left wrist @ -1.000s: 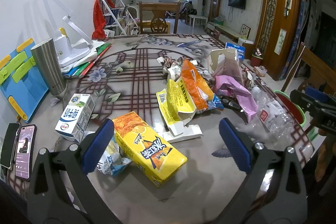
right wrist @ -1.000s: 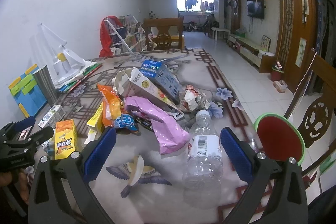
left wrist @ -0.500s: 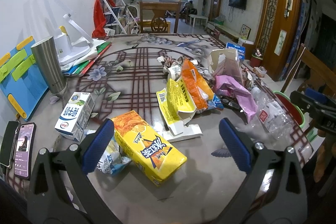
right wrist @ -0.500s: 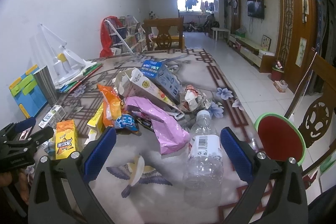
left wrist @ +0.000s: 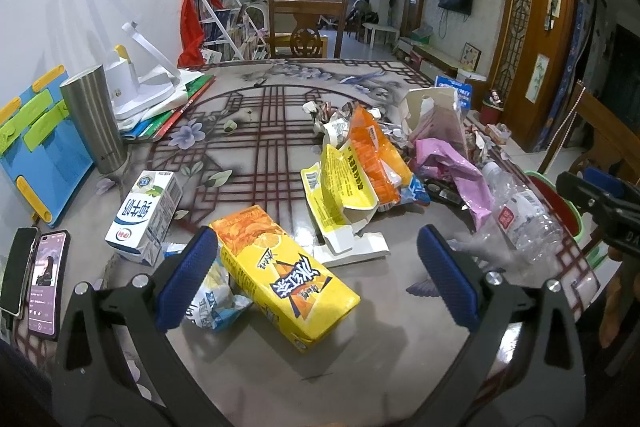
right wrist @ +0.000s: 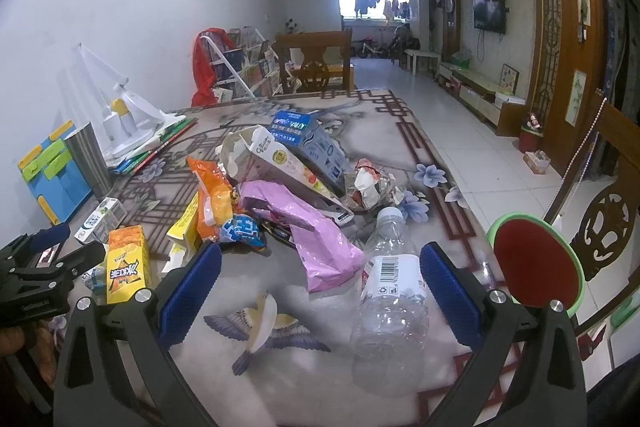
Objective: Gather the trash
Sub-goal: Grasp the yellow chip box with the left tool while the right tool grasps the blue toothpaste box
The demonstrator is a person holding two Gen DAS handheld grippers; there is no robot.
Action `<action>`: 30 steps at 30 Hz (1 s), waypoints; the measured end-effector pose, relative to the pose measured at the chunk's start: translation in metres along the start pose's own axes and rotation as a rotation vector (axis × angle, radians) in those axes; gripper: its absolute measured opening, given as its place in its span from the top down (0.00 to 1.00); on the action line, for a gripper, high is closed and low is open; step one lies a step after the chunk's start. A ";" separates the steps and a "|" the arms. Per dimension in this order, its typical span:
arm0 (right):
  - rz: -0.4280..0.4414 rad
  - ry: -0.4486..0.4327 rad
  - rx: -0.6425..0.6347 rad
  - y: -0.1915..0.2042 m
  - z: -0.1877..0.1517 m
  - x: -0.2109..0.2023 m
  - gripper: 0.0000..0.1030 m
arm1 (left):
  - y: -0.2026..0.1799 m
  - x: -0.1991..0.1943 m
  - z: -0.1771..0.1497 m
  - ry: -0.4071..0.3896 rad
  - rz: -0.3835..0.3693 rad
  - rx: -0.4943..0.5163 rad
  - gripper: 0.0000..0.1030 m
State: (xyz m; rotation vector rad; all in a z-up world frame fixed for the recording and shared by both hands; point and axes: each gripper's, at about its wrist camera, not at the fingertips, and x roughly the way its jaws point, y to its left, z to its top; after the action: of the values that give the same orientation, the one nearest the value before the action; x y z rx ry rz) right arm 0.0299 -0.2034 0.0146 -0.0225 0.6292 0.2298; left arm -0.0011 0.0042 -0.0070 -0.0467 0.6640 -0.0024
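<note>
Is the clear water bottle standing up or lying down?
Lying down. The clear water bottle rests on its side on the table, cap pointing away.

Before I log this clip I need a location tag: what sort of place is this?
Most likely a home living and dining room: a patterned dining table strewn with trash, a carved wooden chair, a wall-mounted TV and laundry hanging at the far window.
</note>
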 end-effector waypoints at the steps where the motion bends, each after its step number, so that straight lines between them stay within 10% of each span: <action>1: 0.000 0.001 0.000 0.000 0.000 0.000 0.07 | 0.000 0.000 0.000 0.000 -0.001 0.000 0.05; 30: 0.059 0.099 -0.092 0.009 0.013 0.041 0.07 | 0.044 0.076 -0.017 0.369 -0.045 -0.387 0.05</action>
State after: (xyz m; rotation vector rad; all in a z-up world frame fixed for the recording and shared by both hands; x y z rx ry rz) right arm 0.0680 -0.1852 0.0017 -0.1046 0.7176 0.3158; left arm 0.0480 0.0460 -0.0694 -0.4428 1.0251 0.0756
